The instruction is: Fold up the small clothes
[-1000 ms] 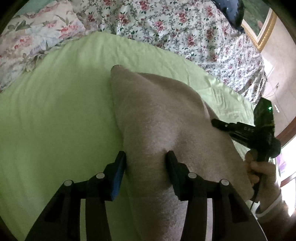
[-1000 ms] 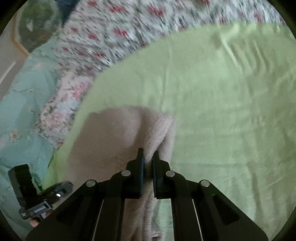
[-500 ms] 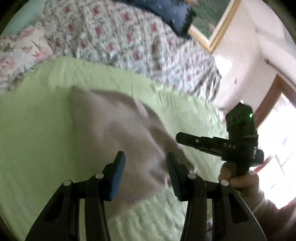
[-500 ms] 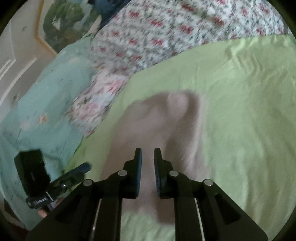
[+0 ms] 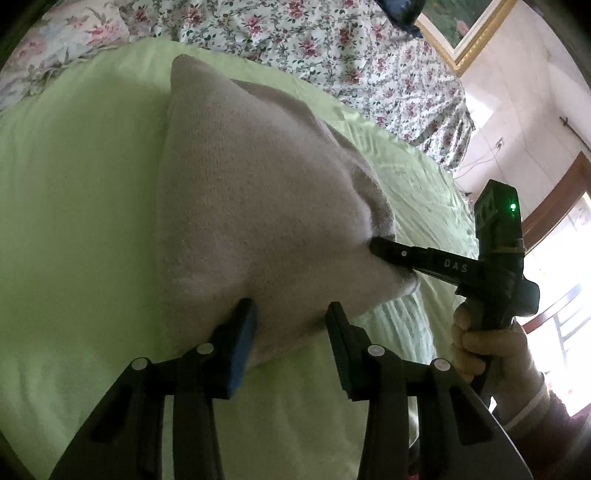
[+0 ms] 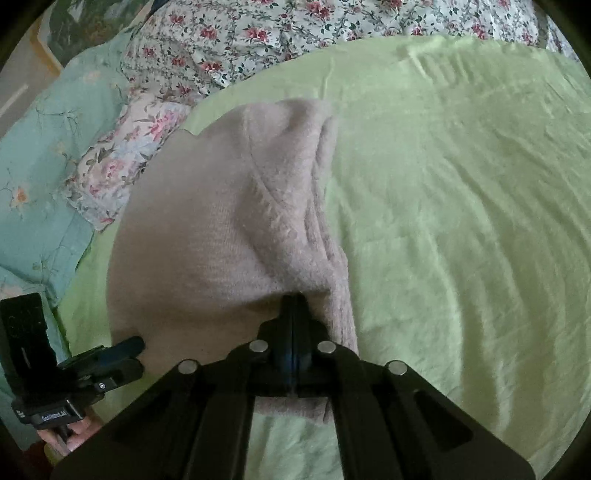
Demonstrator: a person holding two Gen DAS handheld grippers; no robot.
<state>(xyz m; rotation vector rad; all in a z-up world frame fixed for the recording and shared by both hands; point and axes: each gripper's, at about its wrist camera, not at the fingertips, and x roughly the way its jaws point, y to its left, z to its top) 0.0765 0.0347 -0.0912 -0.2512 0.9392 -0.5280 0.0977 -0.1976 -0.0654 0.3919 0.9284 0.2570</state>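
Note:
A beige fuzzy knit garment lies folded on a light green sheet; it also shows in the right wrist view. My left gripper is open, its fingers either side of the garment's near edge. My right gripper is shut on the garment's near right edge, and it shows from the side in the left wrist view with its tip in the cloth. The left gripper shows at the lower left of the right wrist view.
A floral quilt covers the bed beyond the green sheet. A floral pillow and a teal cover lie to the left. A framed picture hangs on the wall; a bright window is at the right.
The right gripper, shut on the cloth a second ago, opened and has closed on the garment's edge again. The left gripper stayed open and came back to the near edge.

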